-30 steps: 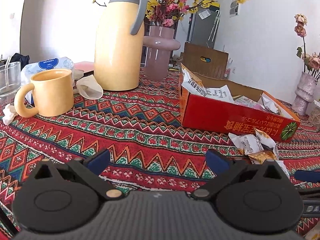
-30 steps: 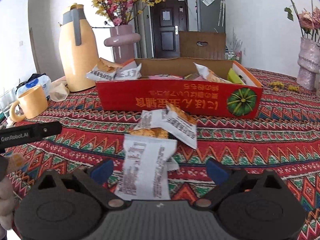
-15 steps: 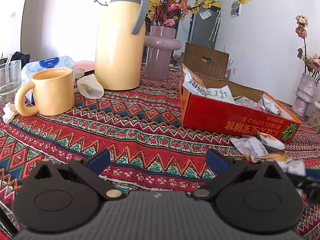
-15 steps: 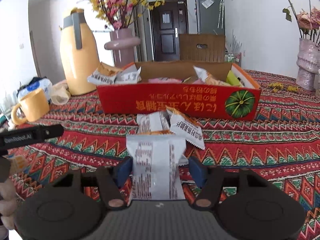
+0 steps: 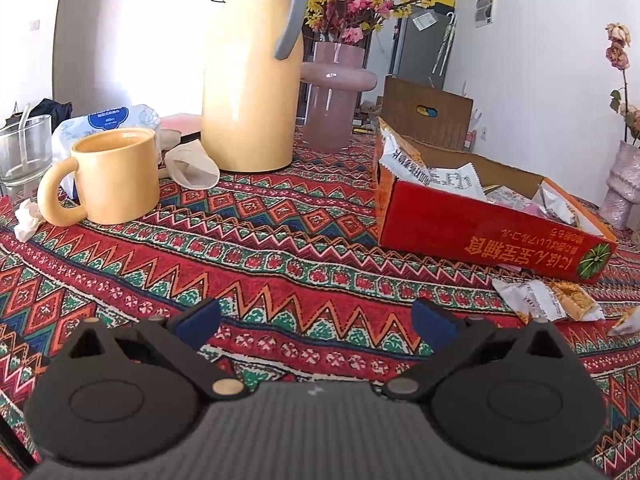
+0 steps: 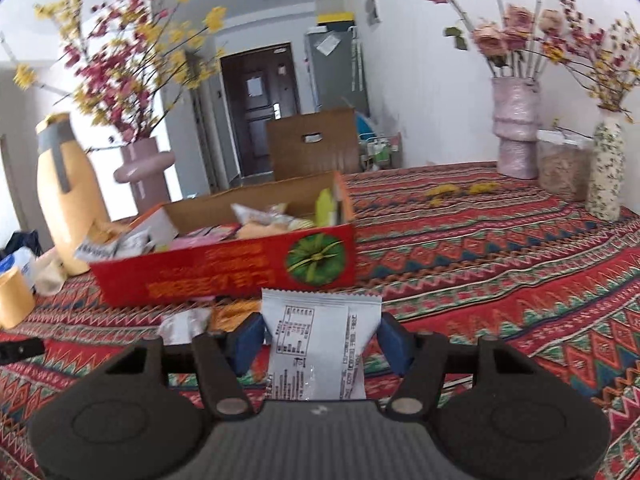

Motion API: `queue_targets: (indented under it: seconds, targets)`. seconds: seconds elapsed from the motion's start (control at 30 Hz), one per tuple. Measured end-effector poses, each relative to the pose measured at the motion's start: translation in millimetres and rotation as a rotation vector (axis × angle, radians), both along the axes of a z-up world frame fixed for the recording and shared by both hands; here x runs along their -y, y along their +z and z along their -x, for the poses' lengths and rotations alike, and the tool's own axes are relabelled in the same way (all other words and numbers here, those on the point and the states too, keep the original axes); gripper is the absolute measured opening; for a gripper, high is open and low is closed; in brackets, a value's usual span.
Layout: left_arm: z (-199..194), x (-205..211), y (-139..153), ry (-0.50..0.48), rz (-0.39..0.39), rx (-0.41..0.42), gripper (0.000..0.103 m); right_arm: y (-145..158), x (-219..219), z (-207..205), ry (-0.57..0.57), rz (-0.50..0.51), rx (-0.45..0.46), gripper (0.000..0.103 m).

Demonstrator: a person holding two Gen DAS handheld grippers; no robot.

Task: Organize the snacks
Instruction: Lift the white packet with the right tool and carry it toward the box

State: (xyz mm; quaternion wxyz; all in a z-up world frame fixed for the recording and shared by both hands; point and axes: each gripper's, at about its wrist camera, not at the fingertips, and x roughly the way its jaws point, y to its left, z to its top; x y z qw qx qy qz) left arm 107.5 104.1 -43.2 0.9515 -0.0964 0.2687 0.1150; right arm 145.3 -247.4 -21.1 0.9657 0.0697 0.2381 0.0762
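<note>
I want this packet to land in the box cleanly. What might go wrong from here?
The right hand-held gripper pinches the white snack packet only by its side edges, so the packet may slip. The red box is already crowded, so it could slide off. Loose packets lie below.

Two grippers, same build. On the left gripper [image 5: 316, 316]: a dark grey ribbed body at the bottom, wide and flat. Two big black rounded plates, one on each side, each with a pressed-in circle in the middle and a small triangle hole near the top. Thin black bars from plate to finger, with round silver screws at the joints. Short fingers [image 5: 198, 318] with dark blue pads at the tips. A tiny white mark at the body's top edge. On the right gripper [image 6: 320, 340]: the very same parts, same black, grey and blue.
</note>
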Motion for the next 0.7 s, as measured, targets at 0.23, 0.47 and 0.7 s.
queue_targets:
  seconds: [0.23, 0.47, 0.7]
  targets:
    - [-3, -1, -2, 0.030, -0.003, -0.022, 0.103, 3, 20, 5, 0.017, -0.061, 0.037, 0.061]
    - [-6, 0, -2, 0.053, -0.018, -0.050, 0.103, 6, 41, 12, 0.004, -0.094, 0.063, 0.061]
    - [-9, 4, -3, 0.071, -0.051, -0.070, 0.103, 0, 53, 7, 0.067, -0.161, 0.033, 0.061]
